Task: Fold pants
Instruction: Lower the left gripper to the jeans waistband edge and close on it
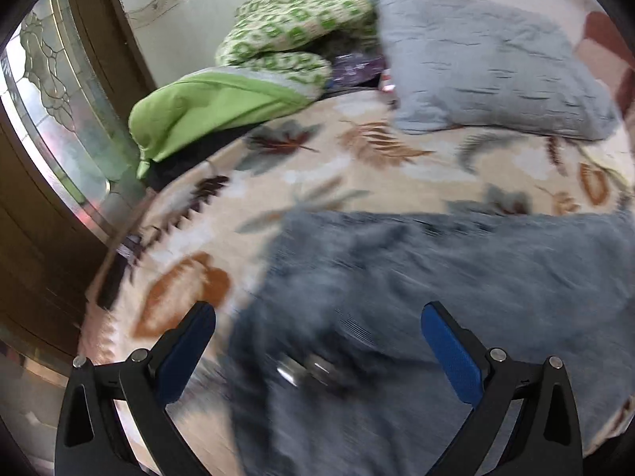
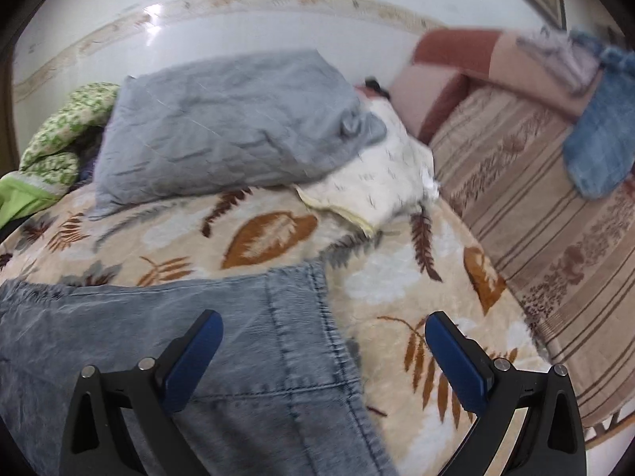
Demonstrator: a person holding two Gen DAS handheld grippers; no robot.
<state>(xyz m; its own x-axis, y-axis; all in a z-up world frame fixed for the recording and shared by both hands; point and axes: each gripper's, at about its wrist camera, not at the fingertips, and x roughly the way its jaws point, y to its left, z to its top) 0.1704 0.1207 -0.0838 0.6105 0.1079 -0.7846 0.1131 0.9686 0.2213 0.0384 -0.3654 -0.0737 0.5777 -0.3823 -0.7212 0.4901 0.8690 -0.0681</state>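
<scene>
Grey-blue denim pants lie spread on a leaf-patterned blanket. In the left wrist view my left gripper is open above the waist area, where a metal button shows blurred. In the right wrist view the pants lie at lower left, their seamed edge running between the fingers. My right gripper is open and empty, its left finger over the denim and its right finger over the blanket.
A grey quilted pillow lies at the back. Green bedding is piled beside a wooden window frame on the left. A white pillow and a striped sofa with a blue cloth are at right.
</scene>
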